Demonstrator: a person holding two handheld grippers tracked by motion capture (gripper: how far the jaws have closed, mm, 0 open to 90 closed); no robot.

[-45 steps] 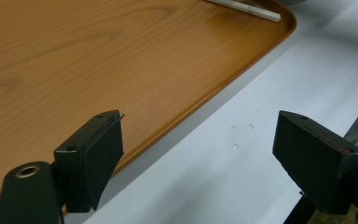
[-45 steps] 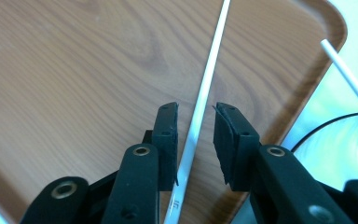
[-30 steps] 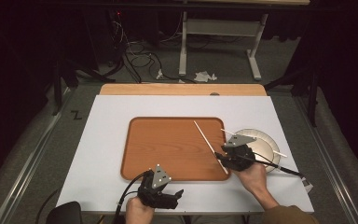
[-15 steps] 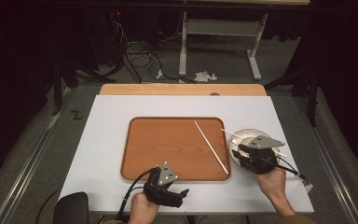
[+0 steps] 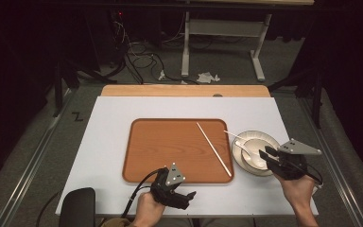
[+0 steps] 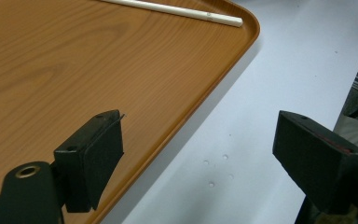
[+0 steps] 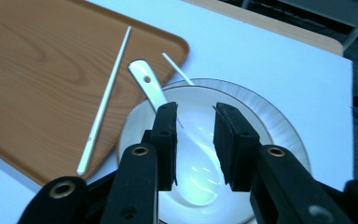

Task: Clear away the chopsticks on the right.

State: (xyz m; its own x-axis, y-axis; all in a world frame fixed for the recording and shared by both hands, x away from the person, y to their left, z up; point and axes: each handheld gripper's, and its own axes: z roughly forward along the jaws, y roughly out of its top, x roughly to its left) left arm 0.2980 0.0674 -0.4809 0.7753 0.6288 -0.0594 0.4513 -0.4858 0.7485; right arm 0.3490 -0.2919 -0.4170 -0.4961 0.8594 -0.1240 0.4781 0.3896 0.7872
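Observation:
A brown wooden tray lies mid-table with one white chopstick slanting across its right side. To its right a white plate carries a shallow bowl, a white spoon and a second chopstick. My right gripper hovers over the bowl, open. In the right gripper view its jaws stand narrowly apart with nothing between them, above the spoon. My left gripper rests at the table's near edge, wide open, by the tray's near right corner.
A white board covers the table, with a strip of bare wood along the far edge. A dark rounded object sits off the near left corner. Beyond the table are floor cables and a metal desk frame.
The right gripper let go of the chopstick, which now lies on the tray, and moved right to hover over the bowl. The left gripper shifted slightly right.

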